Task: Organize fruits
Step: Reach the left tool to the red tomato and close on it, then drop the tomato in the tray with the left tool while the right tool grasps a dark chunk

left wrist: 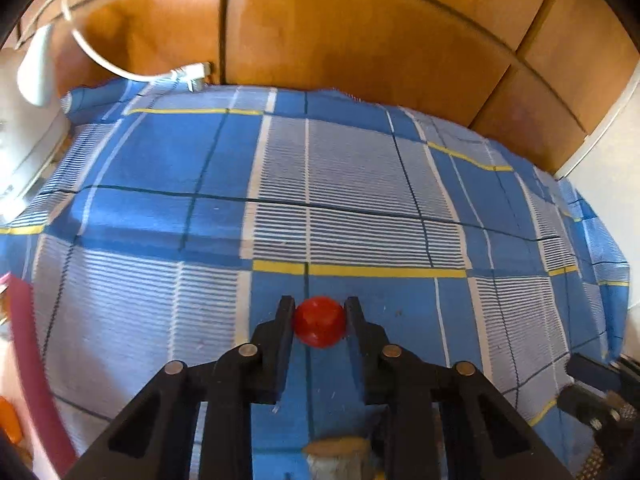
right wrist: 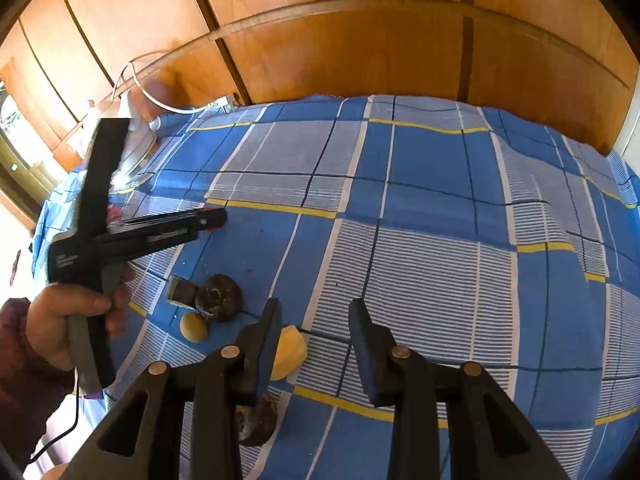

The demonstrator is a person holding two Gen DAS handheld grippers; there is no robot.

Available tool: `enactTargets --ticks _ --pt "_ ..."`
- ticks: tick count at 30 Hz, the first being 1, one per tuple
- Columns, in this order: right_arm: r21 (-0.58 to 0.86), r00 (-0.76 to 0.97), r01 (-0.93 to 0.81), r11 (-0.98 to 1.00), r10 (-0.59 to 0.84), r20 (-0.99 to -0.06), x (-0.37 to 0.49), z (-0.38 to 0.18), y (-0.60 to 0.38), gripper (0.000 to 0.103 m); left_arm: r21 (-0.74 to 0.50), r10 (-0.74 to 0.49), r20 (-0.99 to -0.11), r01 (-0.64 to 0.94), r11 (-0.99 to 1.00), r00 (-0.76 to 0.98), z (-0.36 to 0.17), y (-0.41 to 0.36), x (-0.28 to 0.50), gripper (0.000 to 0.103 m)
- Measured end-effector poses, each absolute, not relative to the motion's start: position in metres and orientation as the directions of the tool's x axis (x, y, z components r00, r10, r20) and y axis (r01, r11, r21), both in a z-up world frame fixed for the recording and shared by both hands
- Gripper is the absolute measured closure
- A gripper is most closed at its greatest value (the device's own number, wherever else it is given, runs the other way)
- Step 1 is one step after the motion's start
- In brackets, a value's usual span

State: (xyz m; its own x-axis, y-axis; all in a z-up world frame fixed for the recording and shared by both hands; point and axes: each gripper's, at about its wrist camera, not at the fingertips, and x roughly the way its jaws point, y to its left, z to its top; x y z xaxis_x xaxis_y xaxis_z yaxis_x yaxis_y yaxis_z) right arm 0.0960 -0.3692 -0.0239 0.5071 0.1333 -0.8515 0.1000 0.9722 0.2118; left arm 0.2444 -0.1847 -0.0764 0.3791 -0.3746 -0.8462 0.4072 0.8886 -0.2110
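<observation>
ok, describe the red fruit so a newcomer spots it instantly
Start from the blue checked cloth that covers the whole surface. Near its front edge the left tool is shut on a small round red fruit, pinched between the two black fingers. It is the only red item; the others nearby are yellowish or brown.

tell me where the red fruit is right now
In the left wrist view the red fruit sits low and centre, clamped between the left gripper fingers, over the blue checked cloth.
</observation>
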Motion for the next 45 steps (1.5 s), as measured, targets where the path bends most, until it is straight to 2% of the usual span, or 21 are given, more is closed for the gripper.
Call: enactTargets --ticks 15,17,20,22,27,32,33,34,40,45 --pt "0.274 0.386 0.028 0.961 0.242 -0.890 0.101 -0.047 -0.354 0.068 -0.260 -0.411 -0.796 0.363 0.895 0.444 -0.041 -0.104 0.157 0.078" --pt "0.306 0.337 -0.026 0.952 0.297 -0.893 0.102 -0.051 -0.347 0.068 -0.267 -0.413 -0.790 0.352 0.897 0.453 -0.039 -0.095 0.149 0.078" --pt "0.315 0.289 -0.114 0.942 0.335 -0.897 0.097 -0.053 -0.331 0.057 -0.267 -0.409 -0.778 0.339 0.902 0.477 -0.032 -0.081 0.134 0.078" --pt "0.309 0.247 -0.168 0.936 0.343 -0.906 0.093 -0.056 -0.319 0.042 -0.271 -0.408 -0.770 0.328 0.905 0.490 -0.027 -0.070 0.127 0.078" --pt "0.241 0.193 -0.266 0.934 0.296 -0.935 0.086 -0.066 -0.294 0.035 -0.274 -0.389 -0.757 0.286 0.918 0.524 -0.020 -0.039 0.111 0.078" --pt "0.168 0.186 -0.296 0.940 0.229 -0.955 0.081 -0.075 -0.285 0.035 -0.294 -0.352 -0.754 0.195 0.936 0.554 -0.021 0.002 0.102 0.078" --pt "0.141 0.187 -0.303 0.943 0.204 -0.961 0.080 -0.077 -0.283 0.038 -0.294 -0.336 -0.757 0.167 0.941 0.561 -0.023 0.014 0.100 0.078" --pt "0.116 0.197 -0.306 0.945 0.182 -0.963 0.079 -0.077 -0.282 0.050 -0.294 -0.323 -0.760 0.145 0.945 0.565 -0.025 0.023 0.099 0.078" --pt "0.021 0.240 -0.351 0.936 0.112 -0.964 0.073 -0.077 -0.271 0.050 -0.279 -0.233 -0.783 0.010 0.960 0.577 -0.040 0.081 0.095 0.078" --pt "0.011 0.248 -0.350 0.937 0.104 -0.963 0.071 -0.078 -0.269 0.050 -0.243 -0.169 -0.795 -0.051 0.969 0.582 -0.050 0.105 0.102 0.078"
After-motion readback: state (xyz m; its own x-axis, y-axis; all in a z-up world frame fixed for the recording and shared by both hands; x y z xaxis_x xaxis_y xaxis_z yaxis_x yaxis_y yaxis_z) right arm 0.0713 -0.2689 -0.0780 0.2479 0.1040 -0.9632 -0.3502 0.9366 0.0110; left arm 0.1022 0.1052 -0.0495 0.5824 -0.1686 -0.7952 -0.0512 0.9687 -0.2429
